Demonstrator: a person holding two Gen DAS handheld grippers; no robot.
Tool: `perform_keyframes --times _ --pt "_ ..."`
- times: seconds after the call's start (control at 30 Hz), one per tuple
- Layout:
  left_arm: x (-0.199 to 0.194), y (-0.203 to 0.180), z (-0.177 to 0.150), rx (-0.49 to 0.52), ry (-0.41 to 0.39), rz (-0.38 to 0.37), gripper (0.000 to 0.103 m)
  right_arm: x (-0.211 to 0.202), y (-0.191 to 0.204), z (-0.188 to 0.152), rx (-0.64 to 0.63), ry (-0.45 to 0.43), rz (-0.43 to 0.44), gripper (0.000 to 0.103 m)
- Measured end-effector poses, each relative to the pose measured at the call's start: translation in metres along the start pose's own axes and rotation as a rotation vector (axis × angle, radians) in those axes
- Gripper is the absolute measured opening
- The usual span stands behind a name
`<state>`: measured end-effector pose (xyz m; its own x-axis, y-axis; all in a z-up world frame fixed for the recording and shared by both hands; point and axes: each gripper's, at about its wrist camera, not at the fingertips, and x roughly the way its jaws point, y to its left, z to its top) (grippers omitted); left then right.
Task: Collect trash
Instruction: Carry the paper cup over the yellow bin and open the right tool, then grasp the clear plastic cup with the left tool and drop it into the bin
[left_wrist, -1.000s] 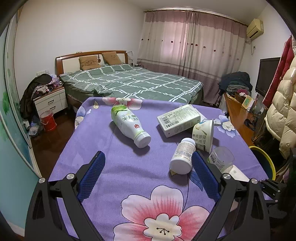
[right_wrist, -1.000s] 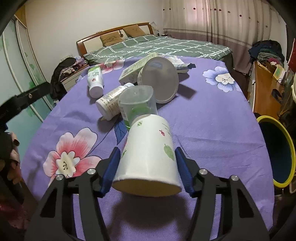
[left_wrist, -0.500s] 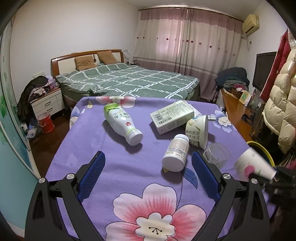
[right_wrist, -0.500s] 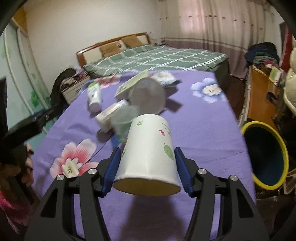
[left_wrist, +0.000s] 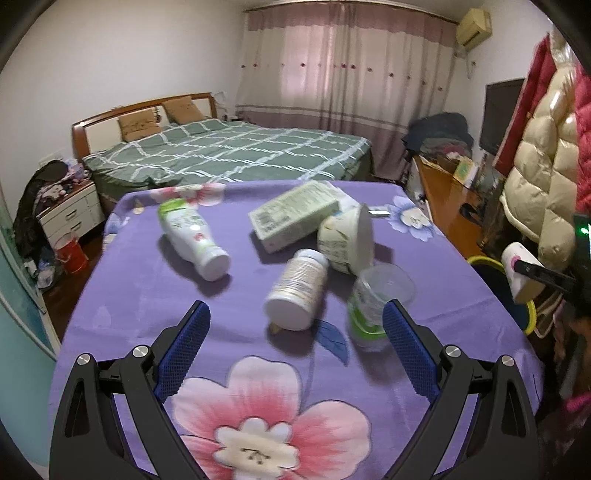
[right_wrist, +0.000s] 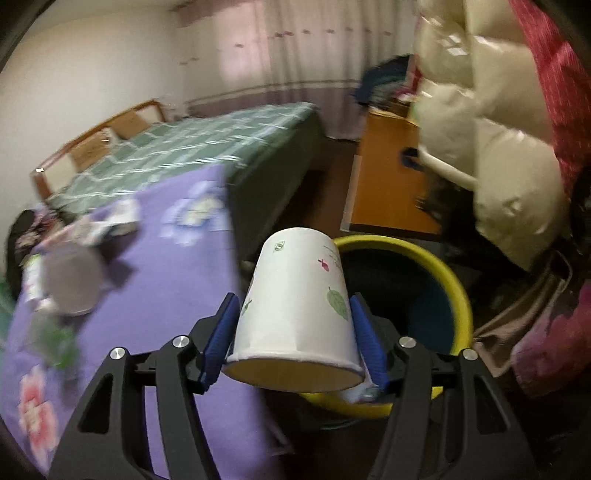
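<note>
My right gripper (right_wrist: 293, 301) holds a white paper cup (right_wrist: 295, 306) with leaf prints, mouth toward the camera, just above the yellow-rimmed bin (right_wrist: 406, 251) beside the table. Its jaws are opening, though both pads still touch the cup's sides. In the left wrist view that cup (left_wrist: 517, 266) shows at the far right over the bin (left_wrist: 484, 260). My left gripper (left_wrist: 295, 306) stands open and empty over the purple flowered cloth (left_wrist: 147, 295). Just beyond its tips lie a white pill bottle (left_wrist: 299, 284) and a clear plastic cup (left_wrist: 376, 302).
Further back on the table lie a white drink bottle (left_wrist: 192, 236), a green carton (left_wrist: 295, 214) and a tipped white tub (left_wrist: 347, 240). A bed (left_wrist: 229, 155) stands behind, a wooden desk (left_wrist: 447, 199) and hanging coats (left_wrist: 543, 177) at the right.
My right gripper swung to the right with the paper cup, from over the table to above the yellow bin. My left gripper shifted a little rightward over the table, still open.
</note>
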<state>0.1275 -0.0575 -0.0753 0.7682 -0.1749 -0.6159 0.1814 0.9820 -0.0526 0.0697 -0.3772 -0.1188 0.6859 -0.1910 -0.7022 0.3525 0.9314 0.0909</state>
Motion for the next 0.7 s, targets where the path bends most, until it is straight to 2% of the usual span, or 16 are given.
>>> perform_keyframes --times 0.33,0.7 --pt "0.027 -0.044 -0.003 0.071 0.068 -0.077 0.093 0.051 -0.036 0.004 0.047 0.066 -0.085 0.067" --pt "0.058 -0.061 -0.002 0.081 0.125 -0.097 0.093 0.041 -0.034 0.005 0.064 0.043 -0.047 0.069"
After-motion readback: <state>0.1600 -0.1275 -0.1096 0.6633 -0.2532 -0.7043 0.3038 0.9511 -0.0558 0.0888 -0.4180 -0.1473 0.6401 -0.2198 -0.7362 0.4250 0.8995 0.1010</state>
